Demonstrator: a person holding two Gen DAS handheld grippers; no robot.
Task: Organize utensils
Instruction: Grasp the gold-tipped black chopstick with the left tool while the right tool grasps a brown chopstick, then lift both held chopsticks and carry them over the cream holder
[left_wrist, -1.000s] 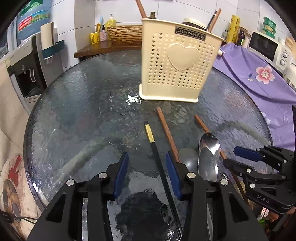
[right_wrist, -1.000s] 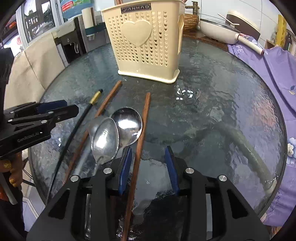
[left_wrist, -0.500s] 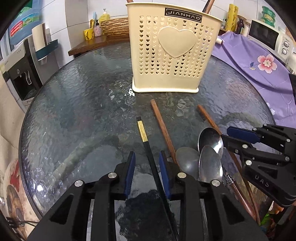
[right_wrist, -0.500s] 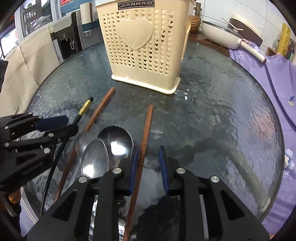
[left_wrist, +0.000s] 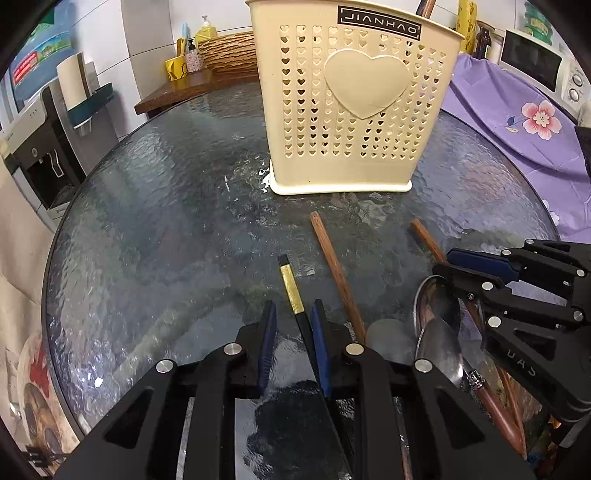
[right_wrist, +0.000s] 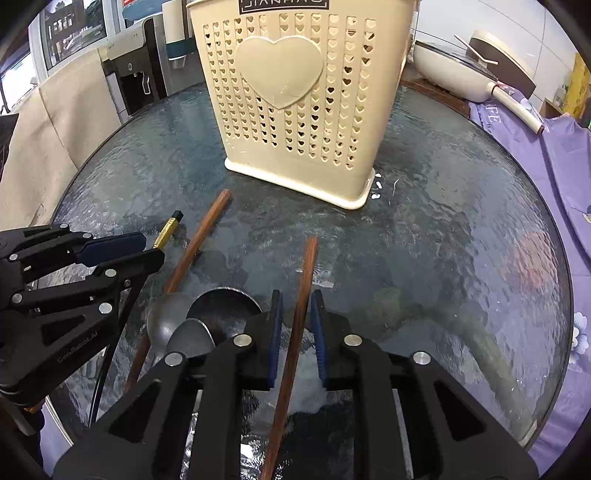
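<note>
On the round glass table (left_wrist: 166, 221) lie a black chopstick with a gold band (left_wrist: 291, 291), two brown chopsticks and several metal spoons (left_wrist: 439, 332). My left gripper (left_wrist: 293, 310) straddles the black chopstick, its jaws closing, with a gap still showing at the left pad. My right gripper (right_wrist: 296, 299) straddles one brown chopstick (right_wrist: 304, 280), jaws closing, with thin gaps on both sides. The other brown chopstick (right_wrist: 195, 243) lies to its left, beside the spoons (right_wrist: 221, 310). A cream perforated utensil holder (left_wrist: 351, 110) stands upright behind them. Each gripper shows in the other's view: right (left_wrist: 443, 264), left (right_wrist: 151, 249).
A purple flowered cloth (left_wrist: 517, 122) covers the surface right of the table, with a microwave (left_wrist: 543, 70) behind it. A water dispenser (left_wrist: 37, 147) stands at the left. A white pan (right_wrist: 461, 74) sits behind the table. Bottles and a wicker basket (left_wrist: 225, 55) stand on a wooden shelf.
Both grippers have moved forward toward the holder and their jaws have narrowed, the left around the black chopstick, the right around a brown chopstick. The utensils have not shifted.
</note>
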